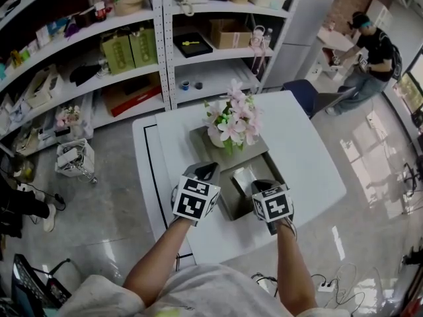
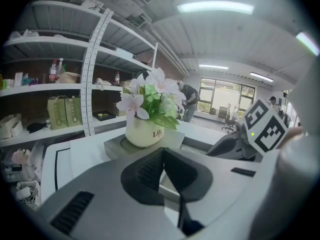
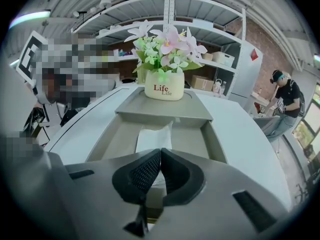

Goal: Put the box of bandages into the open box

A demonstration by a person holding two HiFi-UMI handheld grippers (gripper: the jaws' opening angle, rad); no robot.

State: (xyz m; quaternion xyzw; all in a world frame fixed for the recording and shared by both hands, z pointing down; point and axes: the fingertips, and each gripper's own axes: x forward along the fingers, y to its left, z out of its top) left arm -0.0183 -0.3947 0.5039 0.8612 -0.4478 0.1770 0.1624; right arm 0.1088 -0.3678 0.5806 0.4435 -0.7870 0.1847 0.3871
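A white box of bandages point(image 1: 243, 177) lies flat inside the open grey box point(image 1: 231, 207) on the white table point(image 1: 297, 157). The right gripper view shows the bandage box point(image 3: 154, 136) in the grey box's tray point(image 3: 107, 139), just beyond my right gripper point(image 3: 160, 154). That gripper is shut with nothing between its jaws. My left gripper point(image 1: 210, 169) hovers at the grey box's left rim, shut and empty too; in its own view the left gripper point(image 2: 162, 154) points past the box rim. My right gripper point(image 1: 260, 185) sits over the tray's near right part.
A pot of pink flowers point(image 1: 230, 125) stands on the grey lid point(image 1: 201, 144) behind the tray. Shelving point(image 1: 158, 45) full of goods lines the back. A blue chair point(image 1: 304, 94) is beyond the table, and a person point(image 1: 370, 51) sits at the far right.
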